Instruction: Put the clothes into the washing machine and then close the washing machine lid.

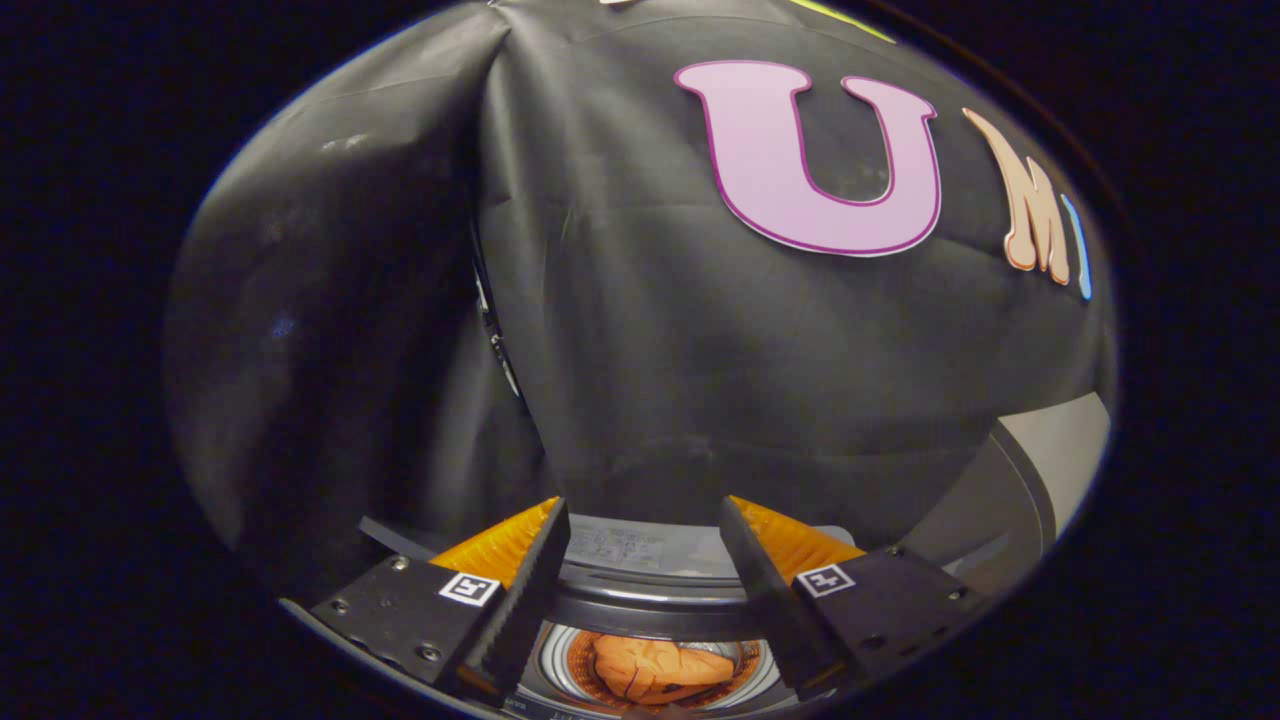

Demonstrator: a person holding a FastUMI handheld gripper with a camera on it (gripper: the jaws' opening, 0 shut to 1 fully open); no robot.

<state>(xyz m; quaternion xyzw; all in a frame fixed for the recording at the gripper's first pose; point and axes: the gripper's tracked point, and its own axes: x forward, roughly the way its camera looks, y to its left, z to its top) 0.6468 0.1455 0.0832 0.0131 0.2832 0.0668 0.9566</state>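
With the orange clothes (655, 668) already down in the washing machine (650, 600) drum at 6 o'clock, loading looks done. Tool (640, 560) hovers above, fingers wide, holding nothing. Lid (1040, 470), up at 4 o'clock, not yet closed.

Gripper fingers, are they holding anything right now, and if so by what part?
Nothing is held. The gripper is open, its fingers apart above the washing machine, and the orange clothes lie loose in the drum below them.
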